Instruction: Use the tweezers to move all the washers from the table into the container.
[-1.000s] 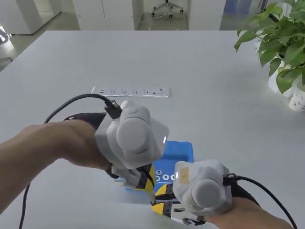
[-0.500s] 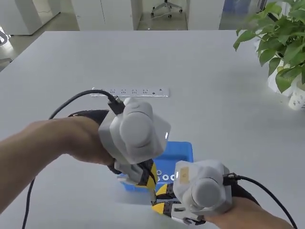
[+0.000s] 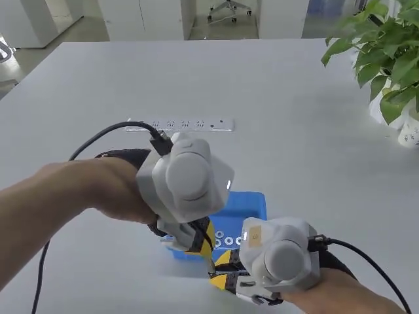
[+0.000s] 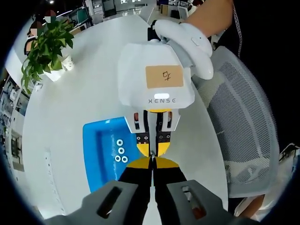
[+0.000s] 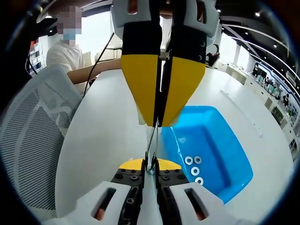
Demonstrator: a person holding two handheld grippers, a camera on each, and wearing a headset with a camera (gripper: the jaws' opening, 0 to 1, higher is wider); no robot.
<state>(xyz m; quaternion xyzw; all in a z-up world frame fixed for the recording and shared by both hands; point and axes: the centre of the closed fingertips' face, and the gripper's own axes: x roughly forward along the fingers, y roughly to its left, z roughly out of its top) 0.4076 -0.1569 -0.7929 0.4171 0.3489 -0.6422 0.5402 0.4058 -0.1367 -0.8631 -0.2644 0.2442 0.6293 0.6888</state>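
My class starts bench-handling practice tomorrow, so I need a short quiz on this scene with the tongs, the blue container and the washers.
1. True or false: the blue container is empty.
2. The left tongs are shut on: A) tweezers B) a washer C) nothing.
3. How many washers lie in the container?

Key: 1 false; 2 A; 3 four.
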